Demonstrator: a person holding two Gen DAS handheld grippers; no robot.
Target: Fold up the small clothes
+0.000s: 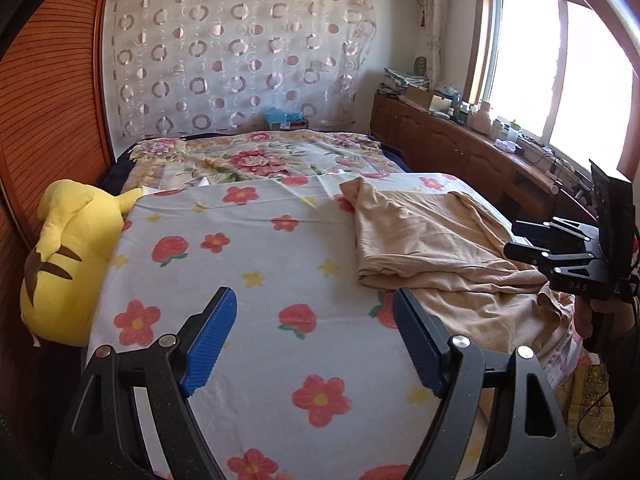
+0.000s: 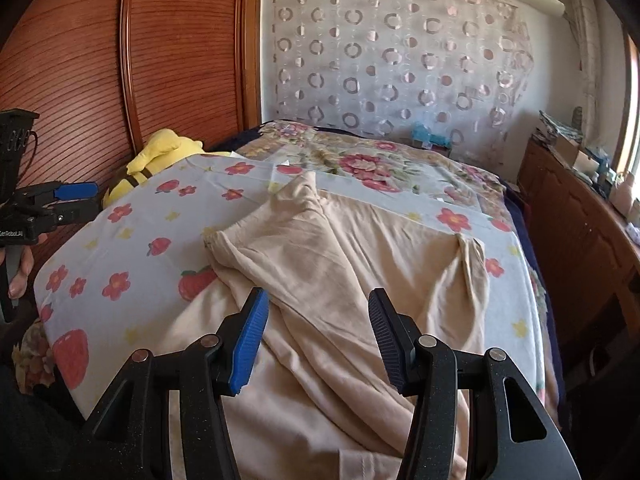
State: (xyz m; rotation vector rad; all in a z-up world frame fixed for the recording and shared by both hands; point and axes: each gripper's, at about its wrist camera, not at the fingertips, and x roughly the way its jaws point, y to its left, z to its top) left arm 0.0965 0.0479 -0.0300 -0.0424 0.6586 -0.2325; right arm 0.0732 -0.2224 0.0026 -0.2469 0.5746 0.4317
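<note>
A beige garment (image 1: 440,240) (image 2: 340,248) lies crumpled on the flowered sheet (image 1: 260,248) (image 2: 132,232) of the bed, its left part folded over into a thick edge. My left gripper (image 1: 316,336) hovers open above bare sheet to the left of the garment, with nothing between its blue pads (image 1: 214,340). From the right wrist view the left gripper (image 2: 86,200) shows at the far left, off the bed's edge. My right gripper (image 2: 318,320) stands open just above the garment's near part, its pads (image 2: 250,344) apart and pressing nothing. It also shows as the right gripper (image 1: 514,238) at the garment's right edge.
A yellow plush toy (image 1: 68,256) (image 2: 160,156) lies at the sheet's left edge against a wooden slatted panel (image 1: 48,120). A floral blanket (image 1: 256,156) covers the far bed. A wooden cabinet (image 1: 460,140) with clutter runs under the window on the right.
</note>
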